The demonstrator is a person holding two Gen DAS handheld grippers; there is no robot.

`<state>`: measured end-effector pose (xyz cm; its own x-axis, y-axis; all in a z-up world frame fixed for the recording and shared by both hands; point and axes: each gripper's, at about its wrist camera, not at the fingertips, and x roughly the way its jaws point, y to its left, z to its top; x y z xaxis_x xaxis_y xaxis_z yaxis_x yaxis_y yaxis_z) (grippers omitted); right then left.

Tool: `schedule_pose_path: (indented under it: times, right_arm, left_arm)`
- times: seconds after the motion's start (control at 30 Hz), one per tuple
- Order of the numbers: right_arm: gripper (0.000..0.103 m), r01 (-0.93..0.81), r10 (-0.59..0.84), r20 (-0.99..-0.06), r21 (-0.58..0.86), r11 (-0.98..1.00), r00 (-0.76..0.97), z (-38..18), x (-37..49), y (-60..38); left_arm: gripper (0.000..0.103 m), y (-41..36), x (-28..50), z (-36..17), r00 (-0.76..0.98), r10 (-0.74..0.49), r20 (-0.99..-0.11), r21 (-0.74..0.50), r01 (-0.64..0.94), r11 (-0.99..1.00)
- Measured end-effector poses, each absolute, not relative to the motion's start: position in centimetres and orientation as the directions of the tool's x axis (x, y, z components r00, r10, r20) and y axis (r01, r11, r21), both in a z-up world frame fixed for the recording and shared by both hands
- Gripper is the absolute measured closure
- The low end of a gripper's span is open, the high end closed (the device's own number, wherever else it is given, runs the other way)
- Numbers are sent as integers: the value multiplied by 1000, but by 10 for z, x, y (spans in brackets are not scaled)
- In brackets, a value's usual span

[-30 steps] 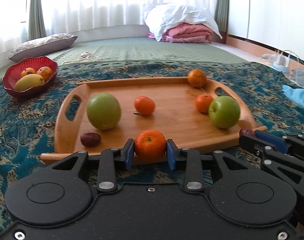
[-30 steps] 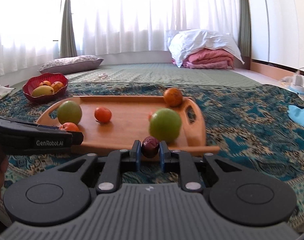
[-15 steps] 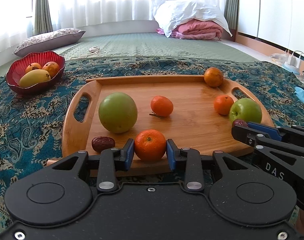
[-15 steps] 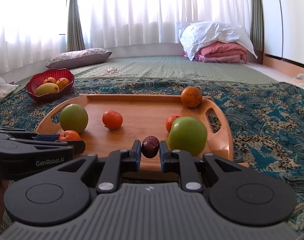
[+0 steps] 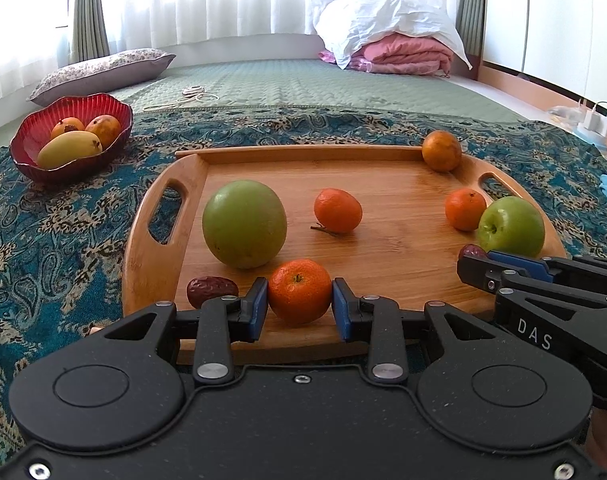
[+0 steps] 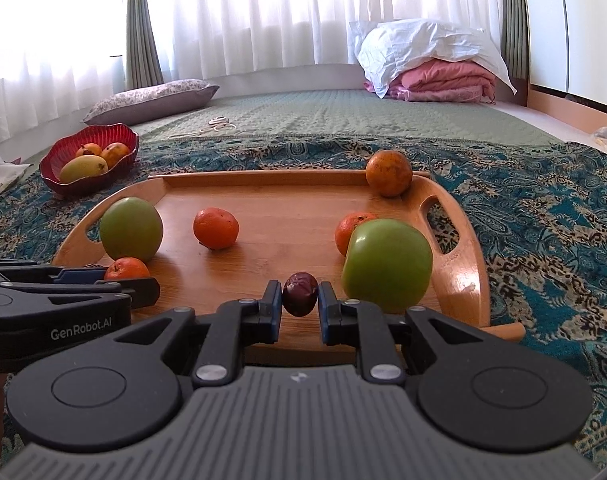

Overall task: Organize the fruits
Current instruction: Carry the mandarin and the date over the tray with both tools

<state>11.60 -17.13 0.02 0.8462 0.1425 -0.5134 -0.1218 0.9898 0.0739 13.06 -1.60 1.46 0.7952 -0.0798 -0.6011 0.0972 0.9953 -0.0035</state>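
My left gripper is shut on a mandarin over the near edge of the wooden tray. My right gripper is shut on a dark red date beside a green apple. On the tray lie a large green apple, a second date, a mandarin with a stem, another mandarin and an orange at the far right corner. The right gripper shows at the right of the left wrist view.
A red bowl with a mango and two other fruits stands on the patterned blue cloth left of the tray. Beyond lie a green mat, a pillow and folded bedding. A charger sits far right.
Both grippers have moved forward toward the tray with their fruit still held. The tray and its fruit look larger and closer now.
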Motion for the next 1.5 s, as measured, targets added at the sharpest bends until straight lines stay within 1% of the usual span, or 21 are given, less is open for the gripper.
schedule_pose_path:
  times: [0.67,1.1,1.3,1.5]
  right_arm:
    - [80,-118,134,-553,65,991,822,-5,140,-167]
    - [80,-122,131,-561,53,991,818,-6,147,-164]
    - [80,-127,137,-567,58,990,812,-4,160,-162]
    - [80,-130,140,-579,60,990,803,-4,166,-162]
  left_arm:
    - [71,-12,149,9,787,-65,-614,-16,70,997]
    - [71,-12,157,8,786,-64,-615,-17,68,998]
    - [71,-8,173,11,774,-78,-628,-61,51,997]
    - [71,-10,179,9,776,-62,-628,-30,55,998]
